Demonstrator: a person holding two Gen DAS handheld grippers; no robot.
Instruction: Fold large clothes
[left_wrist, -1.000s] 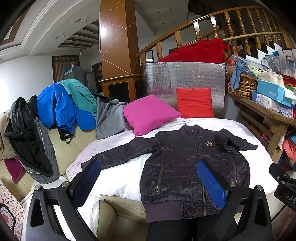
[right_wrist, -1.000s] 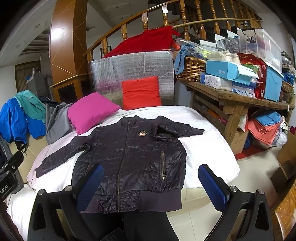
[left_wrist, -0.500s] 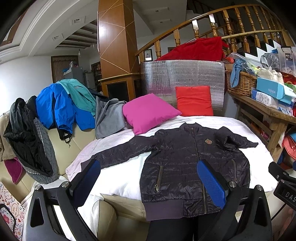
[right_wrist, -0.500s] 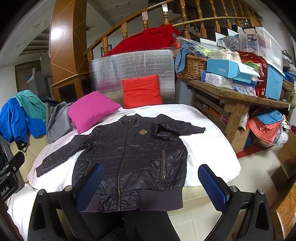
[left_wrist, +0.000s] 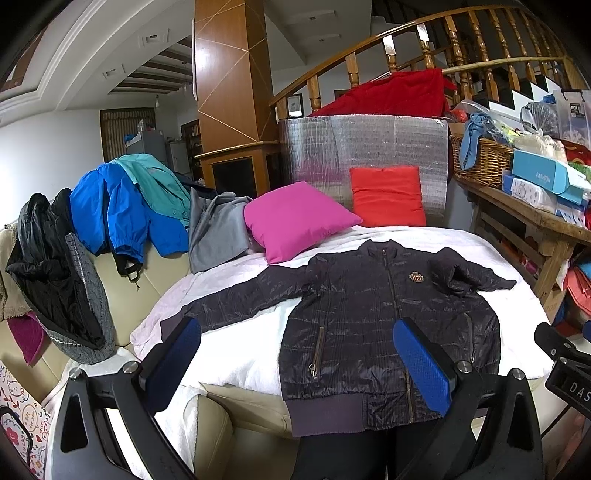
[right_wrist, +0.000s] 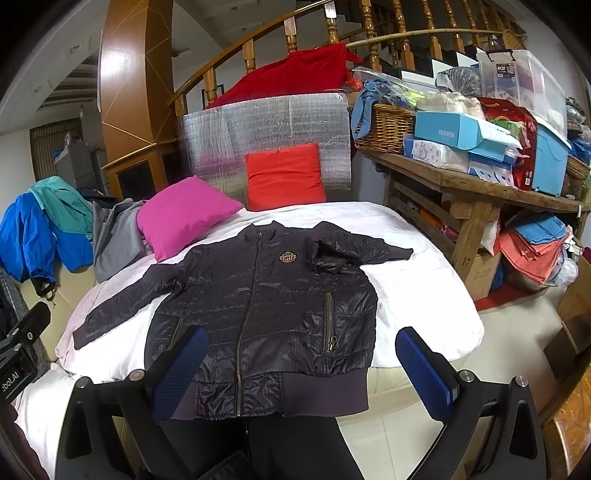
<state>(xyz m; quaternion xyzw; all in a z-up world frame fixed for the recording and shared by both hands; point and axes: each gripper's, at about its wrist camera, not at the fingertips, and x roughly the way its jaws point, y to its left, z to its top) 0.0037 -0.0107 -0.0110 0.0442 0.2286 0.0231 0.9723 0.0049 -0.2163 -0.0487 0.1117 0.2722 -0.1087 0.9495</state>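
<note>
While both hang short of the bed's near edge, my left tongs (left_wrist: 295, 362) and right tongs (right_wrist: 299, 363) stand spread wide, pinching nothing. Next: dark quilted jacket (right_wrist: 266, 295), zipped, front up, flat on the white sheet (right_wrist: 413, 295), hem over the near edge; one sleeve stretched out leftward, the other bunched at the shoulder. Behind it: pink cushion (left_wrist: 295, 218), red cushion (left_wrist: 386, 195). Far right: wooden bench (right_wrist: 476, 184) carrying a wicker basket (right_wrist: 388, 127) and boxes.
</note>
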